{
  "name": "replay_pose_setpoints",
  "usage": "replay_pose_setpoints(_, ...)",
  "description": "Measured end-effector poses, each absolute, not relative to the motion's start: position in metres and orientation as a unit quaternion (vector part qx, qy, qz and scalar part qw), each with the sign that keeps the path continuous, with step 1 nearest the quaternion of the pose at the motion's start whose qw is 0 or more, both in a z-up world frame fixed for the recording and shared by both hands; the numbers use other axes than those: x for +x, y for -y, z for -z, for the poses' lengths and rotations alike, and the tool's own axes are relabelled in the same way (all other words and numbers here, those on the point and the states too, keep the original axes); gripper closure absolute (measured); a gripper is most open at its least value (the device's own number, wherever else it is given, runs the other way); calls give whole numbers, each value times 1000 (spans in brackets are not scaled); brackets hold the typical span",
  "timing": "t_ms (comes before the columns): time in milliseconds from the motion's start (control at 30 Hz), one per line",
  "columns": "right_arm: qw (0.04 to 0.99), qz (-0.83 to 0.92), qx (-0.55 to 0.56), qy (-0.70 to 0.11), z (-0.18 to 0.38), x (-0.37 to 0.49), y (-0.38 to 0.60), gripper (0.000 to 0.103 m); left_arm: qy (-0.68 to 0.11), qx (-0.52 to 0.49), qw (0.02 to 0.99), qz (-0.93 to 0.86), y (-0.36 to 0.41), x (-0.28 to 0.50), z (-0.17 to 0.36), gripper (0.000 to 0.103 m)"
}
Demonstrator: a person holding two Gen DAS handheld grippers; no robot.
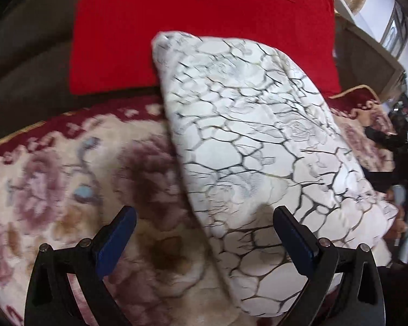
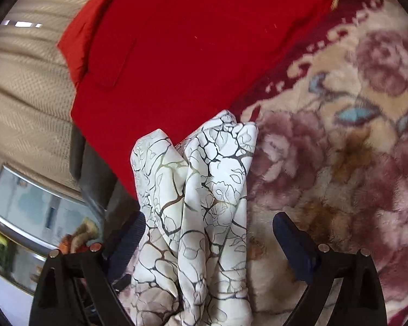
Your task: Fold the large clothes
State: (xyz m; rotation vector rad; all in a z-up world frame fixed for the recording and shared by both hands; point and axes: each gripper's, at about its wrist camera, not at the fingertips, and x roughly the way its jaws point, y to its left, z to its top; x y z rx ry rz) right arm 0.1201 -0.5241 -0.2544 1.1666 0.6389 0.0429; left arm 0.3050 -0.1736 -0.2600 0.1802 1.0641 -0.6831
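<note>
Left gripper spread wide, holding nothing, low over white veined garment | right gripper fingers apart, bunched garment between them, ungrasped | garment lies on floral blanket, top edge against red cushion | open blanket left of garment in left view
</note>
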Motion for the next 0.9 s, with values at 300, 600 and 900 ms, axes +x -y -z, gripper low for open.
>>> replay_pose_setpoints(300,755,-85,570,-312,274,152,508,6,-554,13,739,384,192,323,280,3)
replay_pose_setpoints(600,762,-133,545,-324,272,187,483,6,-590,-54,698,402,202,342,294,1)
replay_pose_setpoints(900,802,-95,471,-354,263,202,455,39,-556,-50,724,404,208,332,285,6)
